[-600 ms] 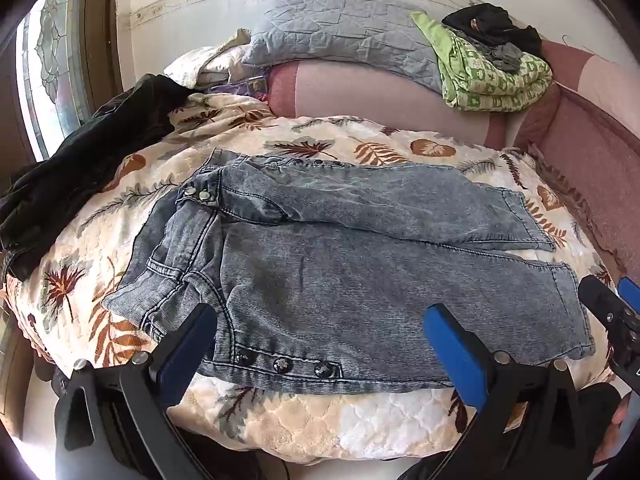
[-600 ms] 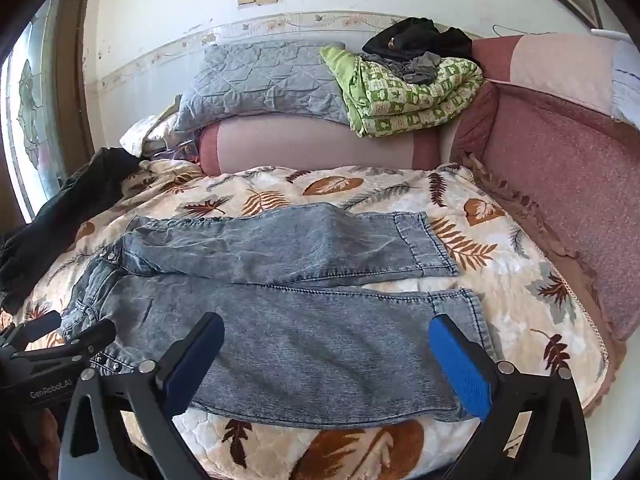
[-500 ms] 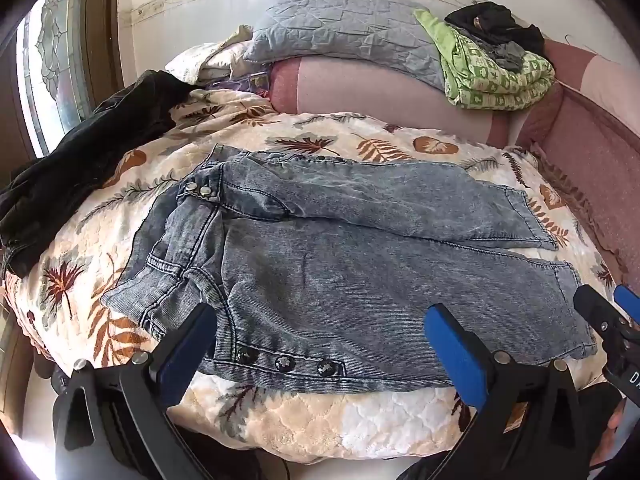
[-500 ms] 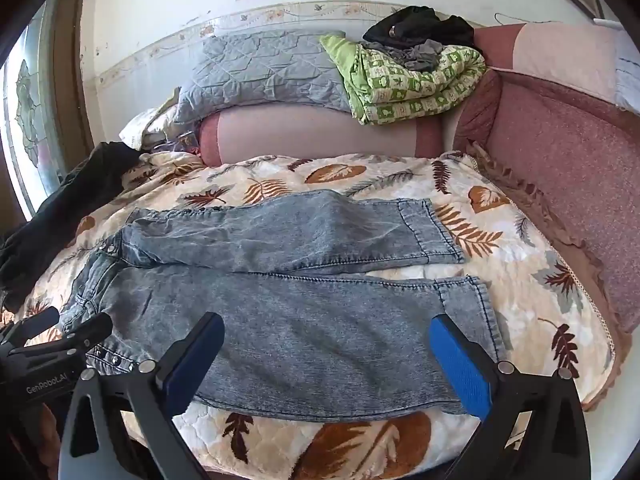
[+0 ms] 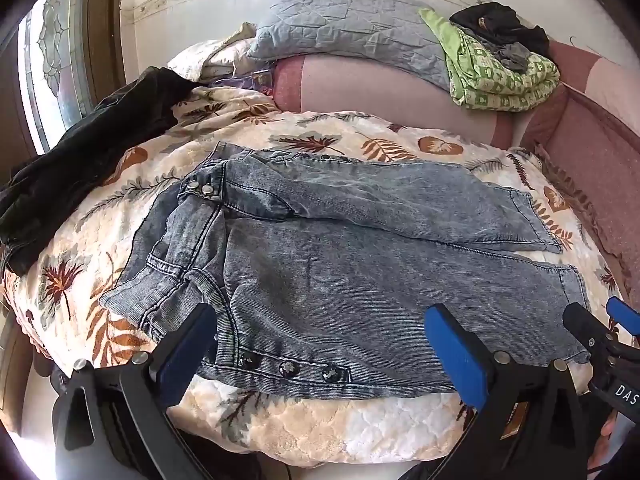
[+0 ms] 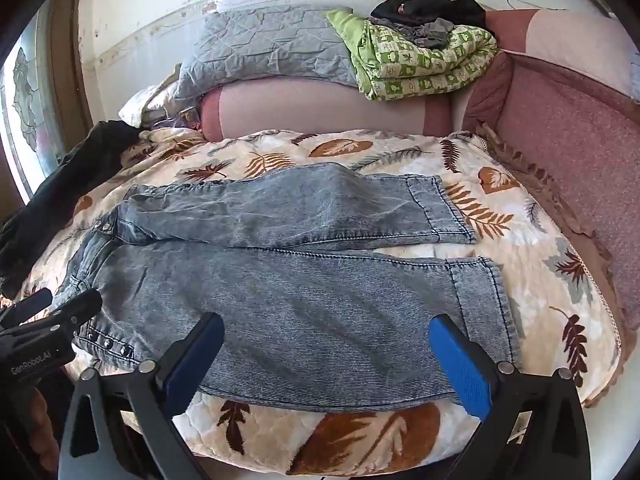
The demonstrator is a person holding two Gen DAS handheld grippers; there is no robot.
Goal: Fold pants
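In the left wrist view, the jeans [image 5: 340,264] lie flat across the middle of the frame on the leaf-print bedspread [image 5: 304,432], waistband toward the left and both legs running right, so the whole garment is spread out ready for a first fold. The left claw [image 5: 320,344] sits at the bottom edge, spread wide and gripping nothing, above the near hem with its row of studs, probably lined up to take that edge. In the right wrist view, the same jeans [image 6: 304,288] fill the centre, leg cuffs at the right. The right claw [image 6: 326,354] is likewise spread and empty at the bottom, over the near leg, seemingly placed to lift it together with the left.
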